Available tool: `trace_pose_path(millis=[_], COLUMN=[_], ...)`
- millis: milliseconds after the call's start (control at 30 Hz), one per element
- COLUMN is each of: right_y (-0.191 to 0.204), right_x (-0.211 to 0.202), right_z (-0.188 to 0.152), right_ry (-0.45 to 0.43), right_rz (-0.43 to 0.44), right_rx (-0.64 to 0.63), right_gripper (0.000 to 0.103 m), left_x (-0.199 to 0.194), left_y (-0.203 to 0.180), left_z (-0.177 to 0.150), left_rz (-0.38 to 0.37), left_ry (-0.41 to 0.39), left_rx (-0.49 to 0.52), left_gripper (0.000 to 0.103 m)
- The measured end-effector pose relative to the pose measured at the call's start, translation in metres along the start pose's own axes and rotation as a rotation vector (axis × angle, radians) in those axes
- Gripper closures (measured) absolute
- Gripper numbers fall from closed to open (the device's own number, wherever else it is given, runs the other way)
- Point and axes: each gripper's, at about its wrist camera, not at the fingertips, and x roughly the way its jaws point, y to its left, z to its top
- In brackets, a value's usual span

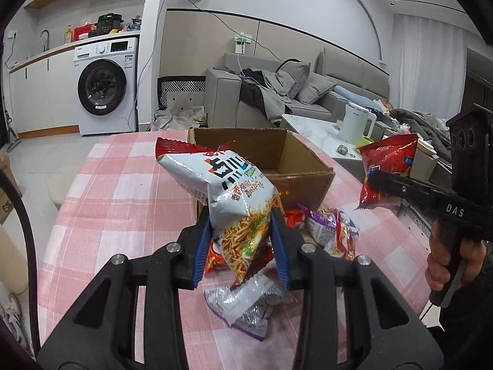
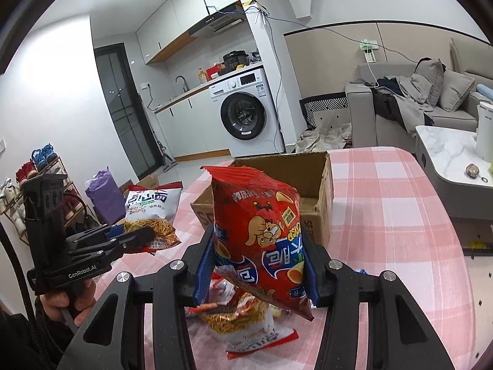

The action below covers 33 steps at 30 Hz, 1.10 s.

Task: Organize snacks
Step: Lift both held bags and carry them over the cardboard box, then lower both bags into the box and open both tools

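Note:
My left gripper [image 1: 242, 215] is shut on a white noodle-snack bag [image 1: 229, 191] and holds it above the table, in front of an open cardboard box [image 1: 308, 178]. My right gripper [image 2: 257, 234] is shut on a red crisps bag [image 2: 262, 234], lifted near the same box [image 2: 320, 194]. Each gripper shows in the other view: the right one [image 1: 374, 175] with the red bag [image 1: 388, 160], the left one [image 2: 144, 234] with the white bag [image 2: 151, 212]. Several loose snack packets [image 1: 329, 231] lie on the table below the grippers [image 2: 243, 323].
The table has a pink checked cloth [image 1: 123, 200]. A white kettle [image 1: 357, 123] stands on a marble side table [image 2: 443, 148] to the right. A sofa [image 1: 314, 92] and a washing machine [image 1: 104, 86] stand behind. A shoe rack [image 2: 40, 178] is at the left.

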Motion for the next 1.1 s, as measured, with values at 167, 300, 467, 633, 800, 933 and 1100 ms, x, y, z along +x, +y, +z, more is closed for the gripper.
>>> trace_pose_path(millis=[167,300,467,633,800,933,1100], right_y=[-0.002,-0.002,-0.006,-0.013,-0.023,-0.029,-0.032], right_x=[0.009,0.018,0.029,0.039,0.051,0.063,0.080], right_z=[0.014,0.024,0.034,0.042,0.052,0.058,0.064], right_ry=[0.001,0.006,0.009,0.014,0.025,0.036,0.057], right_rz=[-0.003,-0.004,-0.008,-0.009,0.010,-0.008,-0.015], right_rx=[0.002,-0.003,-0.001,0.007,0.033,0.041,0.037], right_gripper=[0.054,0.054,0.054,0.054,0.054,0.054,0.054], left_x=[0.012,0.023,0.037,0.054,0.076,0.095,0.117], left_y=[0.002,0.004,0.006,0.006,0.004,0.003,0.004], left_z=[0.015,0.025,0.039,0.053,0.064,0.072,0.081], left_rz=[0.001,0.002,0.002,0.000,-0.001,-0.010,-0.016], left_ry=[-0.004,0.000,0.001,0.011,0.028,0.046,0.061], left_rx=[-0.004,-0.003,-0.004,0.003,0.010,0.009,0.014], left_gripper=[0.070,0.070,0.070,0.070,0.070,0.070,0.070])
